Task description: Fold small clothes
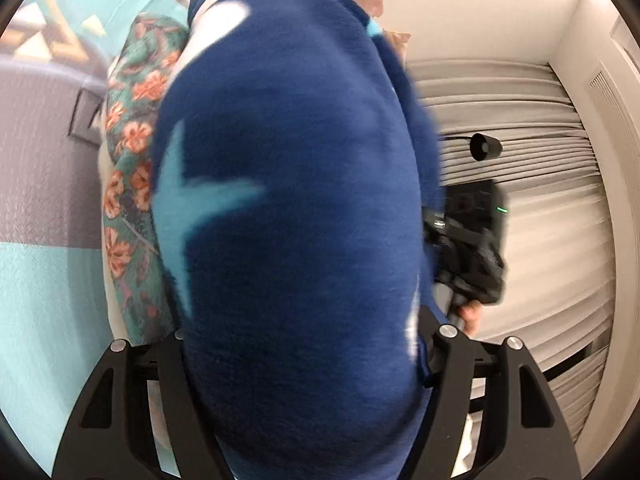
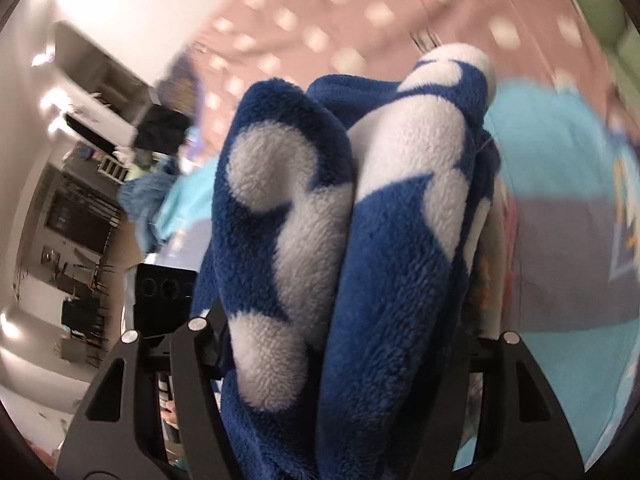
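A dark blue fleece garment (image 1: 288,184) with light blue and white shapes fills the left wrist view, draped over my left gripper (image 1: 304,360), whose fingertips are hidden under it. In the right wrist view the same blue and white fleece (image 2: 360,240) is bunched in thick folds between the arms of my right gripper (image 2: 344,352), fingertips also hidden. Both grippers hold the garment lifted off the bed. The other gripper's black body (image 1: 472,240) shows beside the fleece on the right.
A floral green and orange garment (image 1: 132,168) lies on the turquoise and grey bedspread (image 1: 44,280) at left. Grey curtains (image 1: 540,208) hang at right. A pink dotted sheet (image 2: 340,28) and room shelving (image 2: 80,200) lie beyond.
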The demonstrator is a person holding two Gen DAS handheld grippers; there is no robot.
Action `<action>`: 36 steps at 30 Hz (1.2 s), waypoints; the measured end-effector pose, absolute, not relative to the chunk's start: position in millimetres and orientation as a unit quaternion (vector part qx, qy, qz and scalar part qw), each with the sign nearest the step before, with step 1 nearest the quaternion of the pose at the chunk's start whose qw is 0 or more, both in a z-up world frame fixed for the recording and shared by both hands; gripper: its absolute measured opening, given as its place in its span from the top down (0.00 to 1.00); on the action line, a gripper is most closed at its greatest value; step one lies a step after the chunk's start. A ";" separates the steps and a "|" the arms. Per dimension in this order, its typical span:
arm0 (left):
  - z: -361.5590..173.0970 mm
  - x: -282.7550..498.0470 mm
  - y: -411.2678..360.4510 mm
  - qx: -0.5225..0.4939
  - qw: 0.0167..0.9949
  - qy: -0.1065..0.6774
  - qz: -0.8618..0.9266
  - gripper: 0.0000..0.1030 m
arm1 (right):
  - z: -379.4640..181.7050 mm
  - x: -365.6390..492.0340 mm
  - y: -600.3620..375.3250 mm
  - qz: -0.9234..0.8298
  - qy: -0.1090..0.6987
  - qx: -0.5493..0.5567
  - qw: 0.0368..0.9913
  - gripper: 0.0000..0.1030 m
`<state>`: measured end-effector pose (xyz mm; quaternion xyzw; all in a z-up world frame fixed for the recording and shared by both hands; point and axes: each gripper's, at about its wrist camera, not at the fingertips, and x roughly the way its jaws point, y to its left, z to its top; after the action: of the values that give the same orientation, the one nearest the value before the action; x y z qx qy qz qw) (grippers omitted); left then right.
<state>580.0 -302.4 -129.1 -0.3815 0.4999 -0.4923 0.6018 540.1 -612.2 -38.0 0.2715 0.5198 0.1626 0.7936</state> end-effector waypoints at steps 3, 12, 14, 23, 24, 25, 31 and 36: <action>-114.9 567.7 -304.3 -0.333 0.631 0.492 -0.499 0.32 | -38.6 525.8 -621.1 0.193 0.500 0.284 0.795 0.13; -99.5 561.7 -326.3 -0.317 0.657 0.494 -0.473 0.21 | 88.6 438.3 -619.9 -0.028 0.325 0.202 0.923 0.12; -101.8 559.3 -322.1 -0.321 0.656 0.494 -0.472 0.21 | 96.8 416.2 -605.2 0.047 0.263 0.234 0.935 0.12; -109.2 561.6 -313.5 -0.297 0.673 0.487 -0.471 0.20 | -15.5 498.5 -498.6 0.049 0.323 0.133 0.936 0.12; -108.5 561.2 -316.9 -0.286 0.683 0.483 -0.467 0.20 | -25.8 498.0 -493.8 0.032 0.312 0.115 0.942 0.12; -108.3 560.8 -318.9 -0.280 0.689 0.479 -0.466 0.20 | -29.1 490.8 -492.5 0.026 0.308 0.110 0.945 0.11; -113.6 558.8 -322.2 -0.269 0.708 0.459 -0.465 0.20 | -41.8 493.7 -506.4 0.007 0.315 0.118 0.942 0.11; -87.0 554.8 -309.2 -0.253 0.712 0.487 -0.438 0.20 | -3.4 501.6 -513.0 0.012 0.338 0.155 0.928 0.12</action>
<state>554.8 -309.2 -87.0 -0.2532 0.4872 -0.4384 0.7115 501.6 -513.0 -3.4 0.1545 0.3381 0.0120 0.9283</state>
